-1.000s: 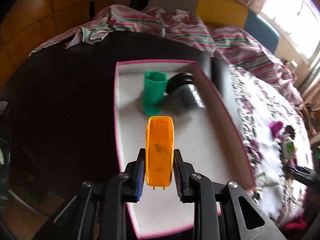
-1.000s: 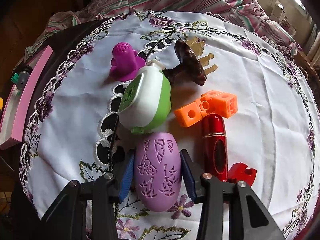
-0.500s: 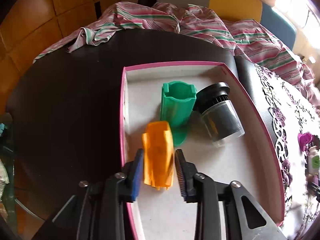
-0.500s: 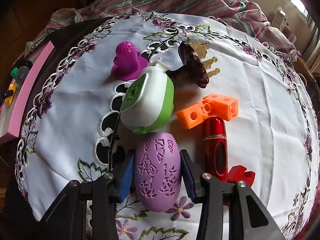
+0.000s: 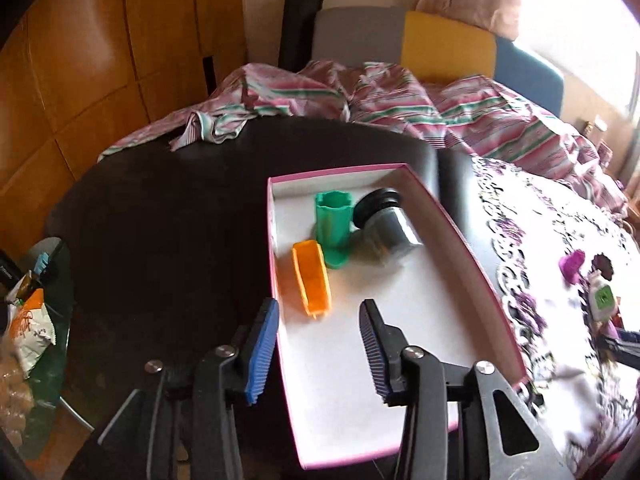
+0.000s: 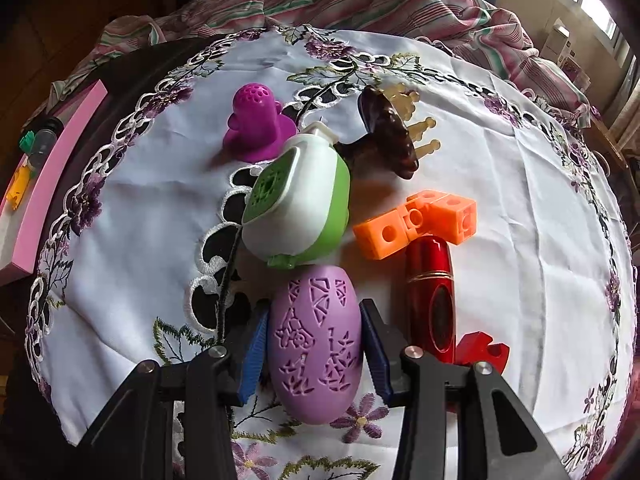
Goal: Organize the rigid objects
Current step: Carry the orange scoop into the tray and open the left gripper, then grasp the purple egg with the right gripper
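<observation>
Right gripper (image 6: 313,344) clamped on lilac egg (image 6: 315,344) at tablecloth's (image 6: 520,208) near edge (underside hidden). Left gripper (image 5: 318,342) opening, empty, above pink box (image 5: 452,220); orange piece (image 5: 312,282) by box's left wall, blurred jar (image 5: 390,226) beyond.

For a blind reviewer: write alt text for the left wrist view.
The left gripper, its jaws opening and empty, hovers over a pink-rimmed box on a dark table. Inside the box lie an orange plastic piece, a green cup-like piece and a dark-capped jar.

Striped bedding (image 5: 400,96), embroidered tablecloth (image 6: 520,208)
</observation>
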A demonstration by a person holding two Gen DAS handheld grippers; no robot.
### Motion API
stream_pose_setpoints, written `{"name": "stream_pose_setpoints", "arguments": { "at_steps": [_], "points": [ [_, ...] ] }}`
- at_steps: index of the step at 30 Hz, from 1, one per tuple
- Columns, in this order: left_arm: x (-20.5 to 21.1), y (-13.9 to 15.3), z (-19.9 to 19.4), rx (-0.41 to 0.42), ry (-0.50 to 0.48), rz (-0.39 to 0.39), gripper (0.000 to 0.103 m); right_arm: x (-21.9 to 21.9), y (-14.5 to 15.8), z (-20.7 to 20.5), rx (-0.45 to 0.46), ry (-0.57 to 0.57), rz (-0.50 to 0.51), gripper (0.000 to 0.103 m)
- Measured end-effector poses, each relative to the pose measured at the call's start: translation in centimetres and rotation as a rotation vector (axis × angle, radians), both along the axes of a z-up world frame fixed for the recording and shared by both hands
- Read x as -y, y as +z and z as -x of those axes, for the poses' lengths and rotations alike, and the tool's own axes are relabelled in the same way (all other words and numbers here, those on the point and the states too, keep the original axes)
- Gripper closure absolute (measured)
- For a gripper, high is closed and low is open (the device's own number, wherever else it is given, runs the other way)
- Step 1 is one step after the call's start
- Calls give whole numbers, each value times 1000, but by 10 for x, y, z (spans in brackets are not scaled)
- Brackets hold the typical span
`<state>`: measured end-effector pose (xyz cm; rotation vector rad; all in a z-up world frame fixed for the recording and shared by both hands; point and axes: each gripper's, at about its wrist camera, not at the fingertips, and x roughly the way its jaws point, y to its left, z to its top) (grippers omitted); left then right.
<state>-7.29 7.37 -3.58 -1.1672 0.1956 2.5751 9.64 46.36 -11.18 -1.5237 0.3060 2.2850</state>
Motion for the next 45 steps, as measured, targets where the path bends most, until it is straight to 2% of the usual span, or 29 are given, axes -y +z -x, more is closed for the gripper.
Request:
{"name": "stream_pose_setpoints", "arguments": {
  "at_steps": [11,19,28,34,40,45],
  "points": [
    [7,17,-46,-28,-25,-43,57,8,3,7,56,-47,-45,59],
    [22,12,-48,-1,-3,-69,56,16,6,6,50,-108,-42,59],
    [31,10,-48,8,11,-79,56,28,3,1,11,-137,-15,59],
    [36,5,-49,23,26,-78,56,34,7,0,4,-154,-32,59],
    [42,1,-47,37,43,-77,56,51,31,-7,-76,-148,-45,59],
    [45,2,-45,36,49,-78,56,71,51,-3,-149,-96,-4,59]
  ]
}}
